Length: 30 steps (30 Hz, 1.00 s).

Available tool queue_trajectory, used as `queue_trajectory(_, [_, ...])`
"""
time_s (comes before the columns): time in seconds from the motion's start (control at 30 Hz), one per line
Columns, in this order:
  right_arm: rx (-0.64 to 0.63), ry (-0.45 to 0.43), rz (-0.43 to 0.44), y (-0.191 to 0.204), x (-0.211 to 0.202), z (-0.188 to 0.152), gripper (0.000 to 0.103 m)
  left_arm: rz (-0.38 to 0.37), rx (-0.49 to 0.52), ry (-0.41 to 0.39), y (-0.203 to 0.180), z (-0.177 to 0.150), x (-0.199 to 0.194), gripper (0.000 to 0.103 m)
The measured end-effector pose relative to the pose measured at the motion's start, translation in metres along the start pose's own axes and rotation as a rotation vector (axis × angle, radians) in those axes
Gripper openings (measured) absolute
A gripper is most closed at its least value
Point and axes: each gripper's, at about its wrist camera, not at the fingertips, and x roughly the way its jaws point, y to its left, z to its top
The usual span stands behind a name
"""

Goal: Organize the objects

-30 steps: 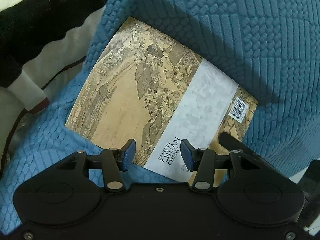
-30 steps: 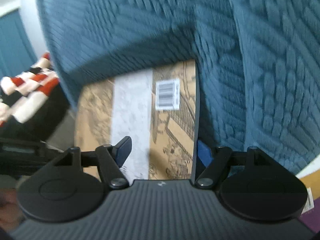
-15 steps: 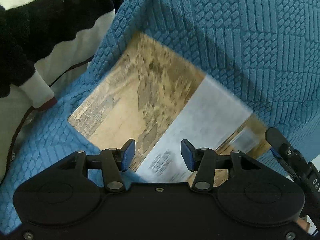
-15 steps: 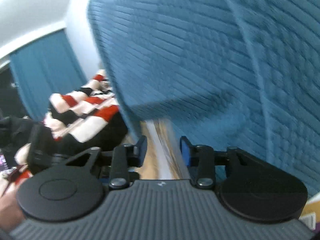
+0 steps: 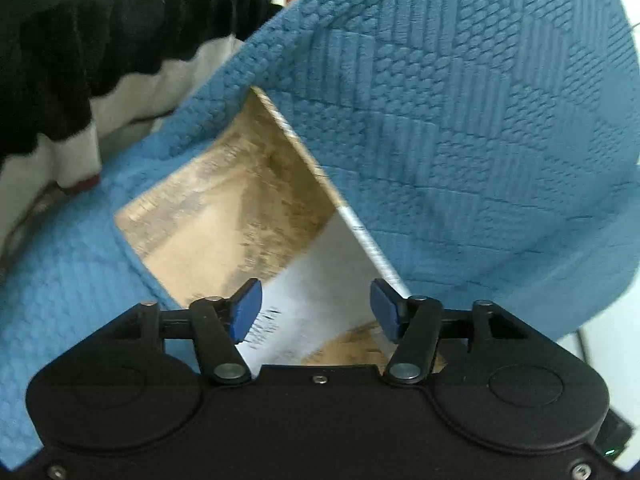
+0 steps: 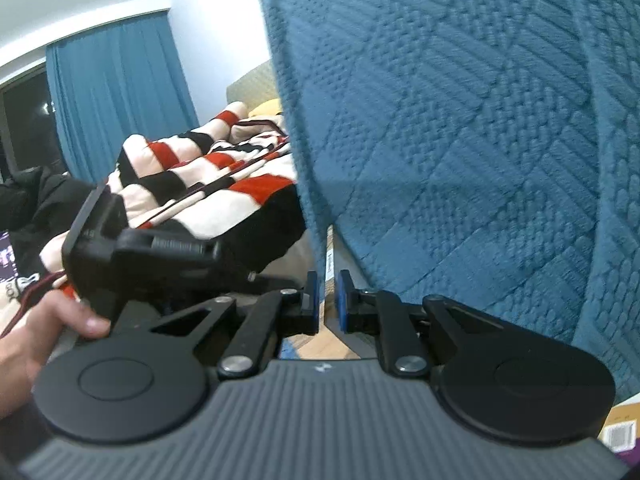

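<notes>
A book with a tan old-painting cover and a white band (image 5: 240,216) stands tilted up on its edge against a blue textured blanket (image 5: 460,128). My left gripper (image 5: 316,312) is open just in front of the book's lower part, touching nothing. My right gripper (image 6: 328,300) is shut on the book's thin edge (image 6: 330,256), seen edge-on between the blue pads. The blue blanket (image 6: 460,120) hangs right beside the book in the right wrist view.
A black, white and red striped blanket (image 5: 100,40) lies at the upper left and shows on the bed in the right wrist view (image 6: 208,184). The left gripper's body and the hand holding it (image 6: 132,256) are left of the right gripper. Blue curtains (image 6: 116,92) hang behind.
The right gripper closed on the book's edge and tipped the book up from lying flat to standing on edge. The left gripper stayed open and close.
</notes>
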Motion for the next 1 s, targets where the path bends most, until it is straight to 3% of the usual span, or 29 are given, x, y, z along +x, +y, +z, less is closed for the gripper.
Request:
queue_trajectory(0.2, [-0.053,0.037,-0.023,0.029,0.000,-0.010,0.012,-0.084,-0.086,0.033,0.008,-0.008,0.001,0.062])
queue_trajectory(0.4, [0.006,0.048,-0.045,0.029,-0.006,-0.016,0.012,-0.148,-0.138,0.061,0.007,-0.023,0.003,0.065])
queue_trajectory(0.67, [0.027,0.075,-0.042,0.046,-0.013,-0.029,0.011,-0.170,-0.285,0.096,0.017,-0.035,0.020,0.043])
queue_trajectory(0.83, [0.026,0.093,-0.027,0.056,-0.012,-0.037,0.011,-0.138,-0.297,0.111,0.019,-0.039,0.025,0.011])
queue_trajectory(1.0, [0.109,0.083,-0.018,0.052,-0.022,-0.036,0.012,-0.115,-0.254,0.106,0.017,-0.039,0.019,0.011])
